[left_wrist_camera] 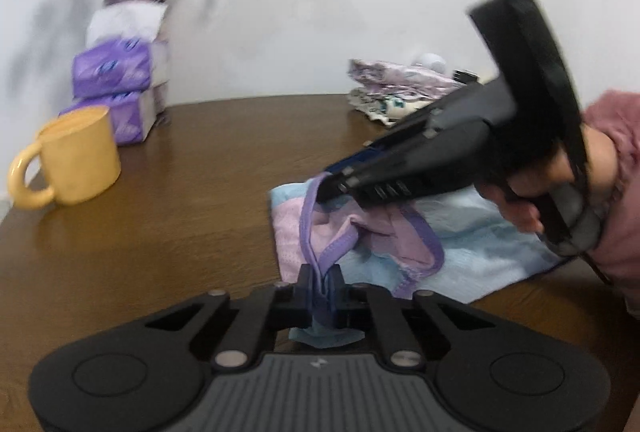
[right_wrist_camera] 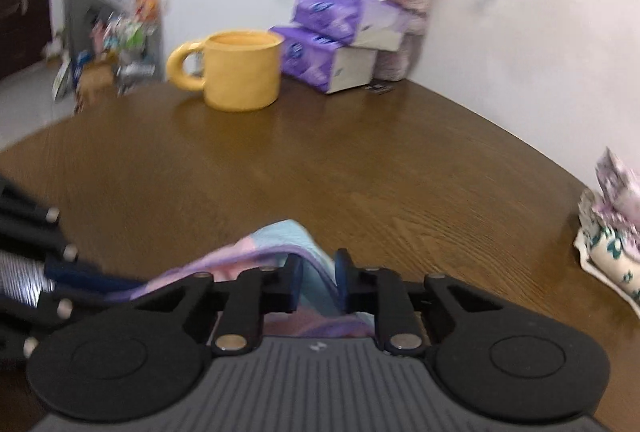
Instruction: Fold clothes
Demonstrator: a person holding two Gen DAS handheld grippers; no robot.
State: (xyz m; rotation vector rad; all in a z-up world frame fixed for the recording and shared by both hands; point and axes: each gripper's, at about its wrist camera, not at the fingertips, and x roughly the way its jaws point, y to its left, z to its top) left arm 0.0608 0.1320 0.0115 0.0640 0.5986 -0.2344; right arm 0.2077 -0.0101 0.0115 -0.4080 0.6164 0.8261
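While both lie on the table (left_wrist_camera: 160, 192), each claw pinches the garment (left_wrist_camera: 360, 232).

We hold both grippers angled downward: the left gripper (left_wrist_camera: 322, 286) has its jaws nipped together, the right gripper (right_wrist_camera: 318, 282) likewise, gripped by our right hand (left_wrist_camera: 532, 192).

left gripper (left_wrist_camera: 322, 286) pinching garment (left_wrist_camera: 360, 232), mug (left_wrist_camera: 76, 156)

Brown wooden counter (right_wrist_camera: 360, 160) here: yellow mug (right_wrist_camera: 240, 70) and purple tissue packs (right_wrist_camera: 324, 44) far ahead of the right claw (right_wrist_camera: 318, 282), folded clothes (right_wrist_camera: 612, 232) off right, pastel garment (left_wrist_camera: 460, 232) right under it.
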